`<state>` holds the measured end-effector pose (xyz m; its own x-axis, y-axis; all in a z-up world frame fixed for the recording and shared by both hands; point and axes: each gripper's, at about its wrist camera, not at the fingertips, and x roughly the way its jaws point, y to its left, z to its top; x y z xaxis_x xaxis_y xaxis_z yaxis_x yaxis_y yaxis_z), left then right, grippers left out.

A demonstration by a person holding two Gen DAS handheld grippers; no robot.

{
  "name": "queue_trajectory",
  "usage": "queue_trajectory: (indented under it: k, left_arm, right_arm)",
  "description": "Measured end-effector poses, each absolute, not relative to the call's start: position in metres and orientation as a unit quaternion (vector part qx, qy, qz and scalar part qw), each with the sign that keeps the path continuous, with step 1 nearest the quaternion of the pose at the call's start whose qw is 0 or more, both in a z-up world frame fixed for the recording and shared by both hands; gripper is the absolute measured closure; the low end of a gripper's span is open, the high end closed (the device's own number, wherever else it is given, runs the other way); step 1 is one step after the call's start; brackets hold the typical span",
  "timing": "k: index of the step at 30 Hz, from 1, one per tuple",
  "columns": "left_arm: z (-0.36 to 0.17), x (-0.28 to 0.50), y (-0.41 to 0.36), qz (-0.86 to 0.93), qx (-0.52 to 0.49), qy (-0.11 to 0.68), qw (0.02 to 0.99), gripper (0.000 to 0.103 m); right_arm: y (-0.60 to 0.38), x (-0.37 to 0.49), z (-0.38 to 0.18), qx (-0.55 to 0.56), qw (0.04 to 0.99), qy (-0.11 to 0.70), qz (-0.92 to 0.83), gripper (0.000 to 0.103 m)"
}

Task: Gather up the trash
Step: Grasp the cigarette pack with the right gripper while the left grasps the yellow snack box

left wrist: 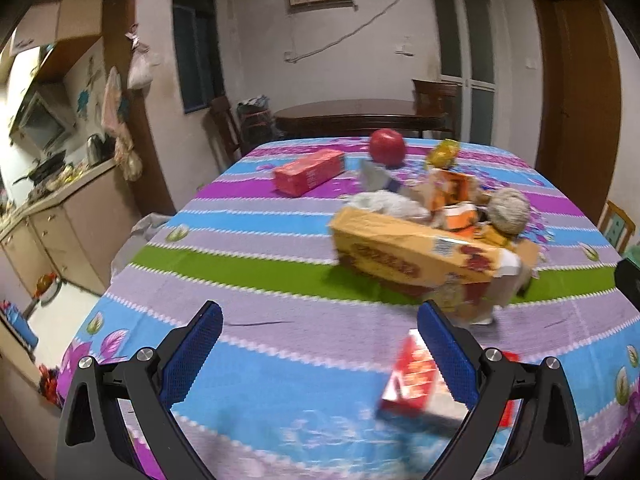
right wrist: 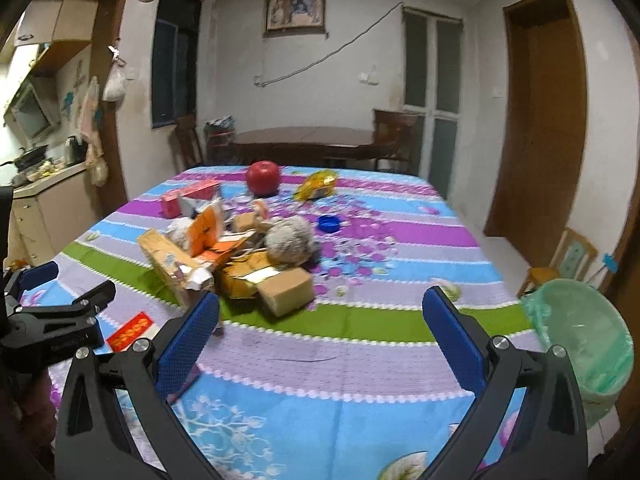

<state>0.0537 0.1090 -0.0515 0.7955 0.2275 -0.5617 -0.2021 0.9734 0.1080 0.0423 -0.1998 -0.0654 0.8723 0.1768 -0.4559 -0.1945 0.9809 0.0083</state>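
Both grippers hover low over the near edge of a striped floral tablecloth [right wrist: 320,360], each with its blue-padded fingers spread wide and nothing between them. The left gripper [left wrist: 320,344] looks across at a heap of trash, with a small red and white carton [left wrist: 412,376] lying flat on the cloth just beside its right finger, blurred and partly hidden by it. The right gripper [right wrist: 320,328] faces the same heap from farther right.

The trash sits piled at mid-table: a long yellow snack box [left wrist: 404,252] tipped on its side, torn orange cartons [right wrist: 208,228], a plain brown cardboard box [right wrist: 286,290], crumpled white paper [left wrist: 384,204] and a fuzzy grey ball [right wrist: 290,240]. Farther back lie a pink box [left wrist: 310,172], a red apple [right wrist: 262,178], a yellow foil wrapper [right wrist: 318,184] and a blue bottle cap [right wrist: 329,223].

A bin lined with a green bag [right wrist: 584,344] stands off the table's right edge, close to the right gripper, which likely puts that side in charge of dropping items in.

With both pairs of tongs empty, collection appears to be at a picking stage. The red carton looks the nearest candidate for the left side; lying flat, it may need a pinch across its edges.
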Motion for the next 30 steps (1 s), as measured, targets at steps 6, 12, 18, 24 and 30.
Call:
queue_trajectory:
  k: [6, 12, 18, 24, 30]
  left_arm:
    - [-0.051, 0.050, 0.139, 0.145, 0.015, 0.296, 0.944, 0.006]
    - [-0.048, 0.047, 0.169, 0.172, -0.002, 0.294, 0.940, 0.006]
    - [-0.049, 0.048, 0.187, 0.169, -0.026, 0.310, 0.935, 0.006]
    - [-0.036, 0.074, 0.178, 0.035, 0.016, 0.336, 0.941, 0.006]
    - [-0.027, 0.105, 0.157, -0.204, 0.158, 0.319, 0.912, 0.005]
  right_arm:
    - [-0.172, 0.048, -0.072, -0.037, 0.939, 0.279, 0.195, 0.005]
    - [-0.112, 0.055, -0.096, -0.134, 0.867, 0.344, 0.335, 0.005]
    - [-0.079, 0.072, -0.113, -0.199, 0.835, 0.374, 0.351, 0.005]
    - [-0.085, 0.063, -0.114, -0.178, 0.824, 0.390, 0.370, 0.042]
    - [-0.140, 0.034, -0.106, -0.103, 0.833, 0.398, 0.370, 0.042]
